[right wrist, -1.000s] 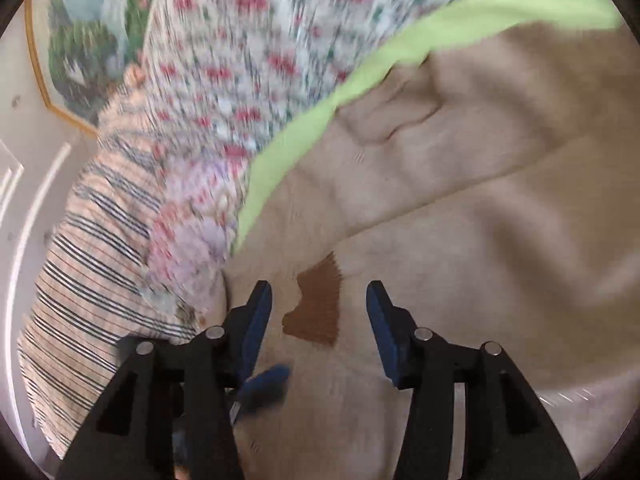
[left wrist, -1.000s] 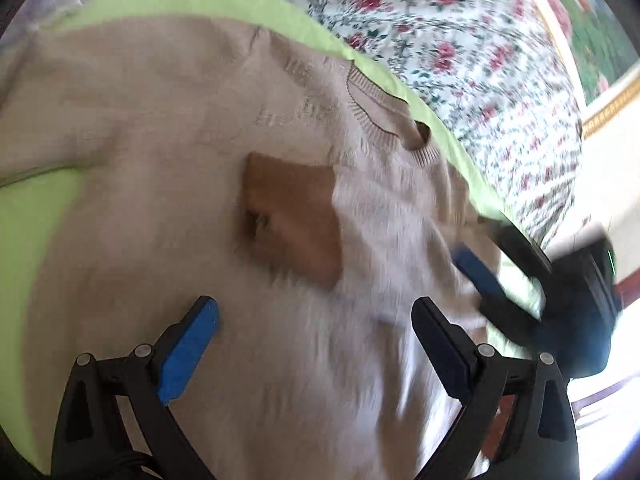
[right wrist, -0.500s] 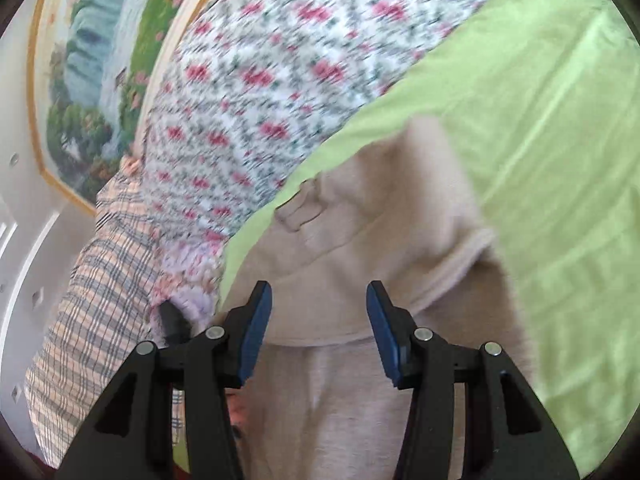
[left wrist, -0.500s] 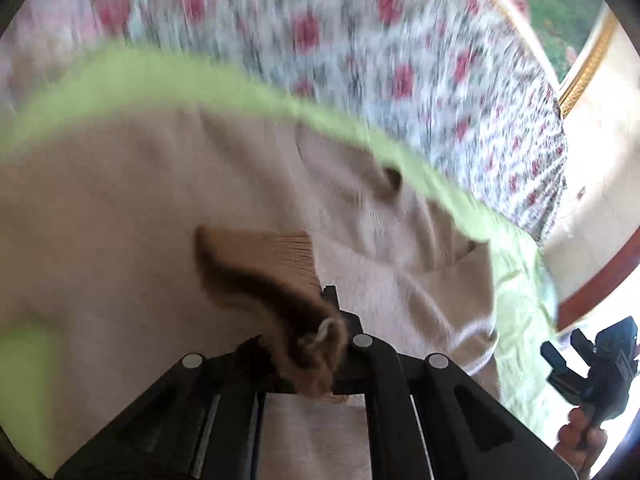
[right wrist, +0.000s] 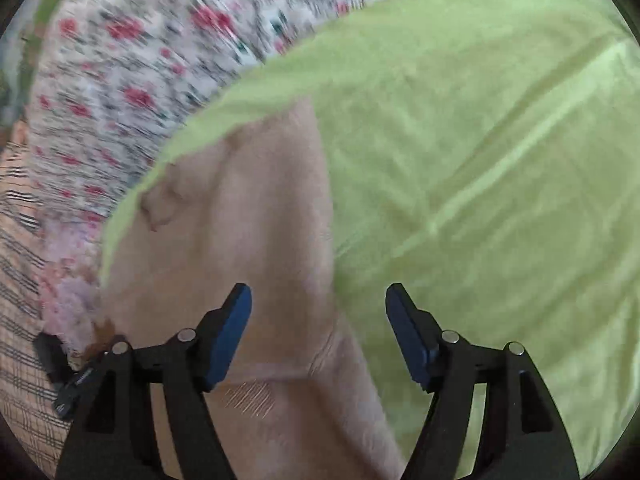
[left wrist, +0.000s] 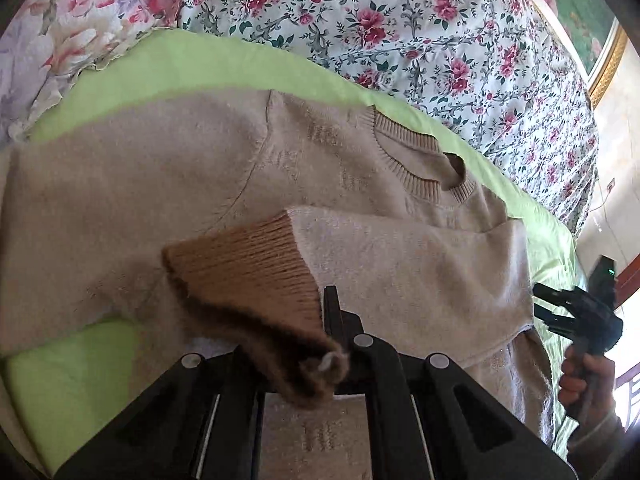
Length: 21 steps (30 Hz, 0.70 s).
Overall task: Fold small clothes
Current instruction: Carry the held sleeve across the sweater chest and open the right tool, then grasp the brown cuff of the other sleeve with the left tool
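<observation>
Both tongs over sweater point(left wrist: 360, 248); bare green sheet point(right wrist: 480, 160) beyond its right edge

Right gripper point(right wrist: 318, 336) jaws just opened wider, blue pads apart, nothing pinched. Beige sweater point(right wrist: 248, 216) edge lies below between them, on lime-green sheet point(right wrist: 480, 160). Floral cover point(right wrist: 140, 60) upper left, blurred; plaid fabric point(right wrist: 20, 320) far left. Left gripper point(right wrist: 60, 364) partly visible at lower left.

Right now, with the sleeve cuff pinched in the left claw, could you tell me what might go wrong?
The left claw pinches only the tip of the brown cuff, so it may slip out when pulled. Dragging the sleeve could also bunch the sweater on the green sheet.
</observation>
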Available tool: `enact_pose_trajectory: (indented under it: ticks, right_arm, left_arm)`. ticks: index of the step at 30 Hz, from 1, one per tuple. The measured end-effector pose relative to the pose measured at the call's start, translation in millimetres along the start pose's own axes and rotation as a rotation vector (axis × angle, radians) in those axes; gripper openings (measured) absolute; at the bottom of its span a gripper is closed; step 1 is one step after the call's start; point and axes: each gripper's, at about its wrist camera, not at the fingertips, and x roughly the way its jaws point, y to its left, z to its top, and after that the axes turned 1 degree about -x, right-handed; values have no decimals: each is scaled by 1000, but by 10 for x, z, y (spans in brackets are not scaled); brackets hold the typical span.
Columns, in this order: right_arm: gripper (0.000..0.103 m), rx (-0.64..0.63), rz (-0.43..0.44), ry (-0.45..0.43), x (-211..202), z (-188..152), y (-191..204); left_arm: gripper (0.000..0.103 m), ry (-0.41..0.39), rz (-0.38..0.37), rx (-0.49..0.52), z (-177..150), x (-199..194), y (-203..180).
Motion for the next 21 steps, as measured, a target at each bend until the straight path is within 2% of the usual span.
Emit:
enact_pose_trajectory:
  ticks: [2, 3, 4, 6, 8, 9, 10, 12, 14, 16, 18, 20, 21]
  right_arm:
    - [70, -34, 12, 14, 95, 15, 40]
    - [55, -70, 3, 23, 116, 22, 84]
    - [8, -90, 0, 48, 120, 39, 96]
    - [10, -73, 0, 6, -38, 93, 14]
    - [8, -66, -58, -49, -173, 140, -115]
    - [7, -47, -75, -57, -185, 158, -193]
    - [0, -33, -121, -61, -178, 157, -268]
    - [0, -52, -167, -46, -134, 143, -317]
    - [1, -36, -150, -49, -195, 95, -316]
    - [1, -47, -67, -92, -348, -1, -183]
    - [2, -89, 23, -90, -384, -123, 15]
    - [13, -117, 70, -49, -294, -213, 154]
    - [37, -118, 56, -19, -199, -238, 188]
  left_arm:
    - [6, 5, 1, 8, -5, 8, 0]
    - [6, 10, 1, 11, 1, 29, -16]
    - [6, 15, -4, 12, 8, 43, -48]
    - [6, 19, -29, 12, 35, 31, -111]
    - [7, 10, -47, 28, 40, 24, -208]
    - [7, 10, -33, 38, 37, 52, -242]
    - [7, 16, -7, 46, 24, 100, -257]
    - [7, 33, 36, 49, -11, 192, -228]
    - [8, 44, 38, 34, -45, 213, -161]
    - [10, 29, 30, 20, -67, 142, -129]
    - [10, 27, 40, 21, -81, 128, -130]
    - [12, 36, 50, 25, -112, 114, -136]
    - [14, 39, 58, 30, -124, 102, -138]
